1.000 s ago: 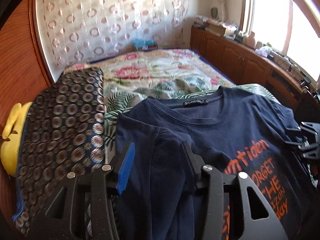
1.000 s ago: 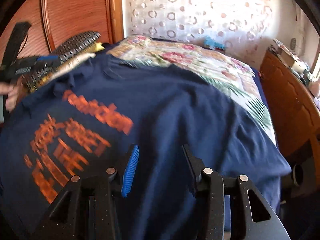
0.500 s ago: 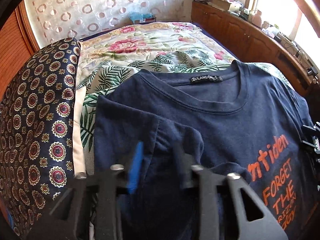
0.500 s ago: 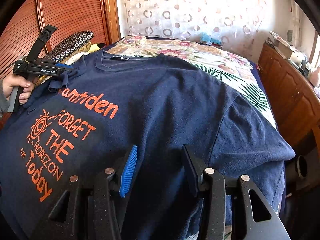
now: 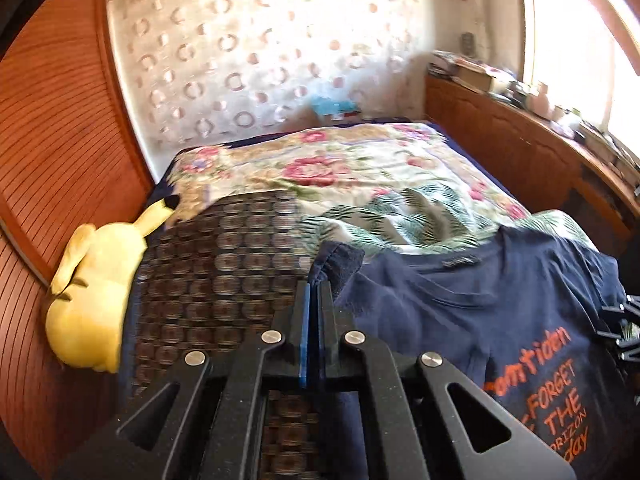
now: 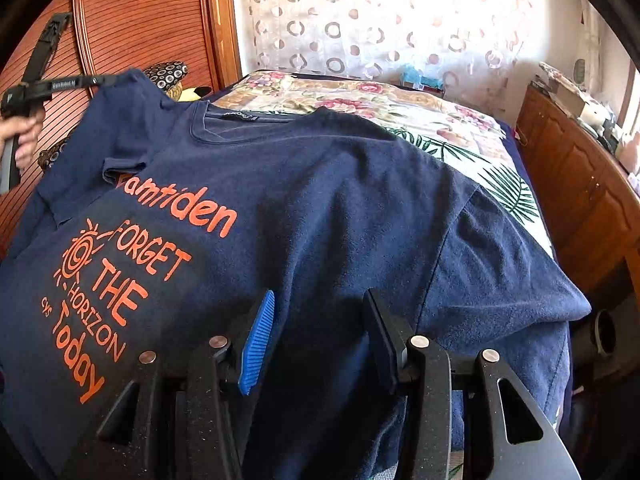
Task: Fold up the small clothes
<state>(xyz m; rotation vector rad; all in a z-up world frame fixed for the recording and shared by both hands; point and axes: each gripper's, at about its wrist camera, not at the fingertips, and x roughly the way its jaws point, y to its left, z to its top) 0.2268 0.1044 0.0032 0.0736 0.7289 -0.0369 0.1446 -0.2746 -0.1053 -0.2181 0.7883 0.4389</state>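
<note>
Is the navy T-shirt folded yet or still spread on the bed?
Mostly spread. The navy T-shirt lies front-up, print showing; only one sleeve is lifted, pinched in the shut left gripper.

One navy T-shirt (image 6: 340,200), two grippers — left gripper (image 5: 315,292), right gripper (image 6: 320,320) — one yellow plush toy (image 5: 92,284), one patterned pillow (image 5: 224,272).

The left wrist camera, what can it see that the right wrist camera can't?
Only the left wrist view shows the yellow plush toy's whole body and the left claw pinched shut on the sleeve. Only the right wrist view shows the person's hand, the whole orange print, and the open right claw over the shirt. Both show the navy T-shirt, the floral bedspread and the patterned pillow.
</note>
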